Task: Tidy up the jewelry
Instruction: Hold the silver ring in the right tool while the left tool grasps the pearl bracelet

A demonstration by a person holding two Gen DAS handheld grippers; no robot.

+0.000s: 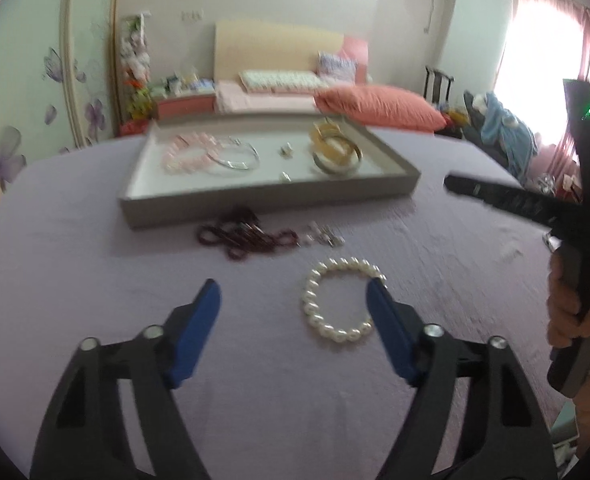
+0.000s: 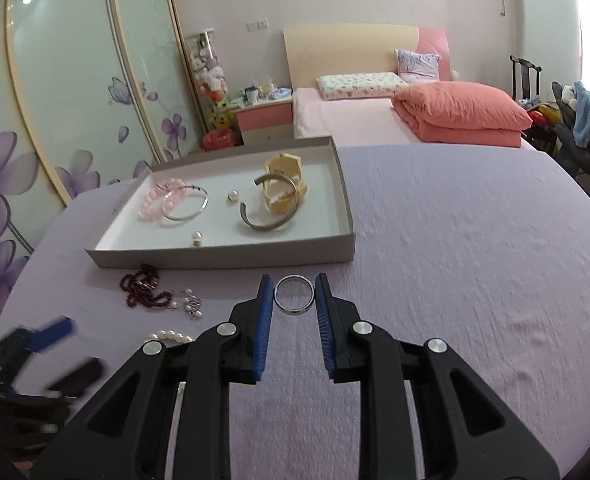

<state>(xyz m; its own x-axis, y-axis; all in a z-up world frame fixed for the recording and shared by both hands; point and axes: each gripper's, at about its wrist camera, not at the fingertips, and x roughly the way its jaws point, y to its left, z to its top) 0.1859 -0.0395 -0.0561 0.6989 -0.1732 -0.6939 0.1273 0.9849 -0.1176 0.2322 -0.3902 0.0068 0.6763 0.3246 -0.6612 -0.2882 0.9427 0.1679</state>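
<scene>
A bedroom with a pink bed and flowered wardrobe doors lies behind a table under a lilac textured cloth [image 2: 455, 240]. Toward the far edge of the cloth stands a shallow grey cardboard tray with a white floor [image 2: 223, 258]; it already holds a pink bead bracelet [image 2: 163, 200], a thin silver bangle [image 2: 189, 208], an open grey metal cuff [image 2: 263, 224], a cream-coloured box-like piece and some small items I cannot name.

Just in front of the tray's near wall, on the cloth, lie a dark red bead string [image 1: 239, 236] and a small cluster of silver and pearl pieces [image 1: 323, 238]. Nearer the front edge is a white pearl bracelet [image 1: 341, 304], lying flat.

The left gripper [image 1: 293, 292] has its blue fingers wide apart and empty; the pearl bracelet lies toward its right finger, which covers part of the loop, so the gap is not centred on it. I think this hand must shift right before closing.

The right gripper [image 2: 294, 294] holds a plain silver ring-shaped band [image 2: 294, 295] between nearly closed pads, its opening facing the camera, in front of the tray's near wall and not yet over it.
</scene>
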